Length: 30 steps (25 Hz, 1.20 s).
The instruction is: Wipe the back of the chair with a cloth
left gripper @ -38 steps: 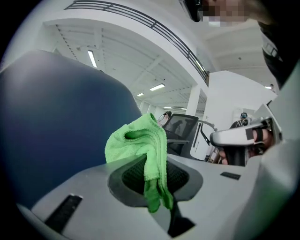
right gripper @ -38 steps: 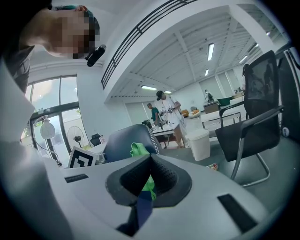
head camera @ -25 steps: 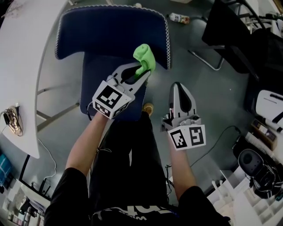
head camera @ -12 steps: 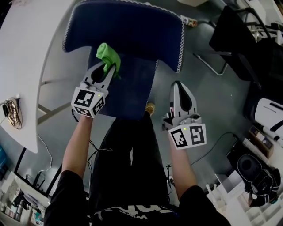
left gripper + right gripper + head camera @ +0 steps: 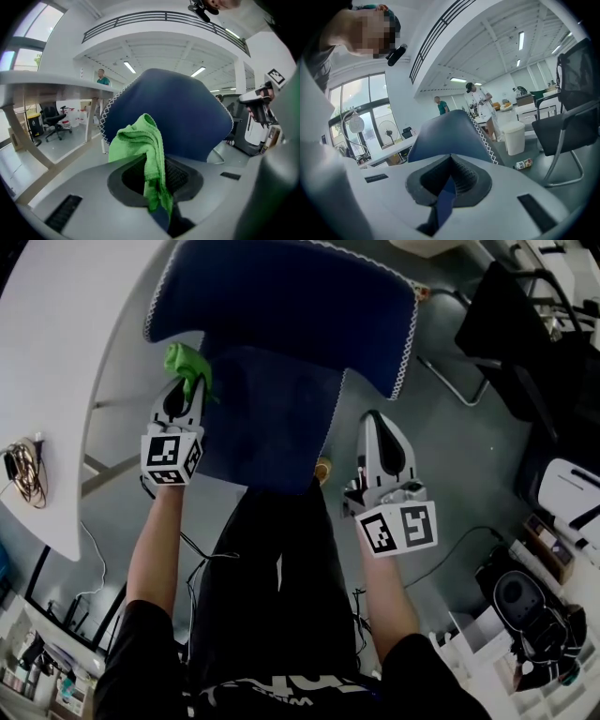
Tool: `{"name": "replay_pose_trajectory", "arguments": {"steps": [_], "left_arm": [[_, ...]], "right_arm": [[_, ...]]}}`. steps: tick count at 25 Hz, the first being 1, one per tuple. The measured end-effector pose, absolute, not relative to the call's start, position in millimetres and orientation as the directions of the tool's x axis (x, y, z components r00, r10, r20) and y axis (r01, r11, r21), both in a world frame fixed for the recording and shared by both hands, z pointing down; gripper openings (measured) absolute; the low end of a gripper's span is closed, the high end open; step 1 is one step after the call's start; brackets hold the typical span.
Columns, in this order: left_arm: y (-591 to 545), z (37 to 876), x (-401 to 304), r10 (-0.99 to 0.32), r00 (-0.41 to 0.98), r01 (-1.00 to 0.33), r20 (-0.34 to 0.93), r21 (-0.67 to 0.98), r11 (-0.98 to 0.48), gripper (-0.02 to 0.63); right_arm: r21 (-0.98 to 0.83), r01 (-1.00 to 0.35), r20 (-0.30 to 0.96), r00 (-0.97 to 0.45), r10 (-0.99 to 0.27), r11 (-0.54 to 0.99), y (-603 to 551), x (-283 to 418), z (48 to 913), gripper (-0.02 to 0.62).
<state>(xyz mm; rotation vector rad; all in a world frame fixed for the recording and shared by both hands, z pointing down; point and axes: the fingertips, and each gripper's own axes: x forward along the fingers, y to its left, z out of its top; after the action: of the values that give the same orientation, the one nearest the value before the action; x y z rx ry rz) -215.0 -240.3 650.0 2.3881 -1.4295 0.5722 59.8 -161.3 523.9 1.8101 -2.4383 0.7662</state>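
Note:
A blue chair stands in front of me, its curved back (image 5: 281, 301) trimmed with white zigzag stitching, its seat (image 5: 267, 418) below. My left gripper (image 5: 185, 382) is shut on a green cloth (image 5: 187, 364) that bunches up at the jaw tips, near the lower left corner of the chair back. In the left gripper view the green cloth (image 5: 147, 154) hangs out of the shut jaws with the chair back (image 5: 178, 117) just behind it. My right gripper (image 5: 380, 432) is shut with nothing in it, to the right of the seat, apart from the chair.
A white curved table (image 5: 66, 362) runs along the left. A black chair (image 5: 525, 343) stands at the right, a bottle (image 5: 524, 163) lies on the grey floor beyond. Cables and equipment (image 5: 534, 606) crowd the lower right. People stand far off.
My left gripper has carried the green cloth from the right side of the chair back leftward to its left edge. The right gripper has stayed put.

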Motion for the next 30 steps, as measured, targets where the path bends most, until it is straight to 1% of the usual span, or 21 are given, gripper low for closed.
{"name": "replay_pose_trajectory", "arguments": {"steps": [7, 11, 16, 24, 30], "left_arm": [[-259.8, 692.3, -227.0, -0.761, 0.376, -0.903, 0.529, 0.023, -0.430, 0.069], [-272.7, 711.8, -216.2, -0.737, 0.382, -0.896, 0.558, 0.029, -0.442, 0.069], [-286.9, 722.4, -203.3, -0.720, 0.406, -0.886, 0.563, 0.049, -0.461, 0.068], [-286.4, 727.5, -149.1, -0.682, 0.479, -0.847, 0.553, 0.087, -0.525, 0.067], [-268.4, 734.0, -85.3, -0.601, 0.575, -0.772, 0.556, 0.125, -0.623, 0.067]], "right_arm": [[-0.374, -0.905, 0.310, -0.330, -0.892, 0.205, -164.4, 57.4, 532.4, -0.003], [-0.377, -0.904, 0.321, -0.330, -0.888, 0.200, -164.3, 58.8, 538.0, -0.003], [-0.382, -0.904, 0.331, -0.327, -0.885, 0.191, -162.8, 53.9, 544.1, -0.003], [-0.385, -0.909, 0.340, -0.301, -0.891, 0.160, -154.2, 60.5, 545.7, -0.003], [-0.390, -0.911, 0.347, -0.282, -0.894, 0.136, -150.8, 76.8, 551.9, -0.003]]}}
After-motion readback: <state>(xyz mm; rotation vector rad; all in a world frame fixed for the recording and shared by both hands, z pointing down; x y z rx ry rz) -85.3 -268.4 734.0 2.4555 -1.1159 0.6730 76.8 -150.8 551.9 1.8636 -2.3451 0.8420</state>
